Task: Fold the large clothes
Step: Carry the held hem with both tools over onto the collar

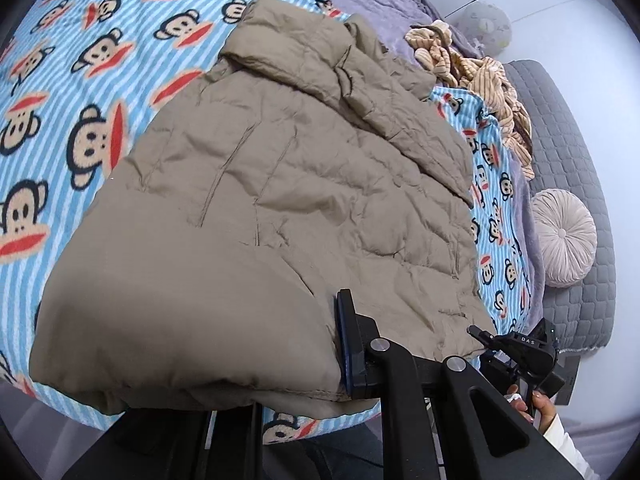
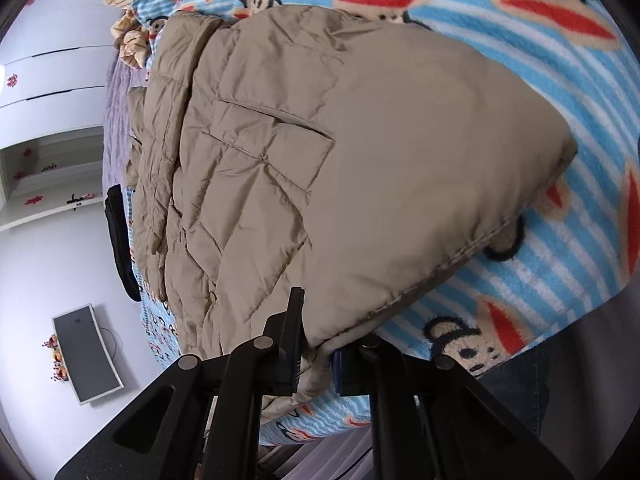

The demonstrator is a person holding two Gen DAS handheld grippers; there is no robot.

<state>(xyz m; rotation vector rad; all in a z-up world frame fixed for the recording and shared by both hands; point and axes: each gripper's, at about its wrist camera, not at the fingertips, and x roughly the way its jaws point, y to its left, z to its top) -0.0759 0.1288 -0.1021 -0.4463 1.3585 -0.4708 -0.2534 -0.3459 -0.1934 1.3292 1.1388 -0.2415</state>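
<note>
Left wrist view first: nearest the lens, the left gripper (image 1: 320, 344) is seen with only one finger (image 1: 352, 344) visible, pressed against the hem edge of the khaki padded jacket (image 1: 280, 184); the other finger is hidden by the fabric, so it cannot be told whether a fold is pinched. In the right wrist view, the right gripper (image 2: 316, 344) is closed on the jacket's near hem, with cloth caught between the two fingers. One jacket is counted, and two grippers, both at its near edge; the right gripper (image 1: 516, 344) is also seen from the left camera, just beside the jacket's near corner. The jacket is spread on the monkey-print blanket (image 1: 80, 80), its long axis running away from both grippers, hem near and collar far. A lift of the hem toward the collar is judged to be the coming fold, and both arms are about equally near. Farther off, one striped garment (image 1: 472, 68) and one round pink cushion (image 1: 564, 236) are seen.
</note>
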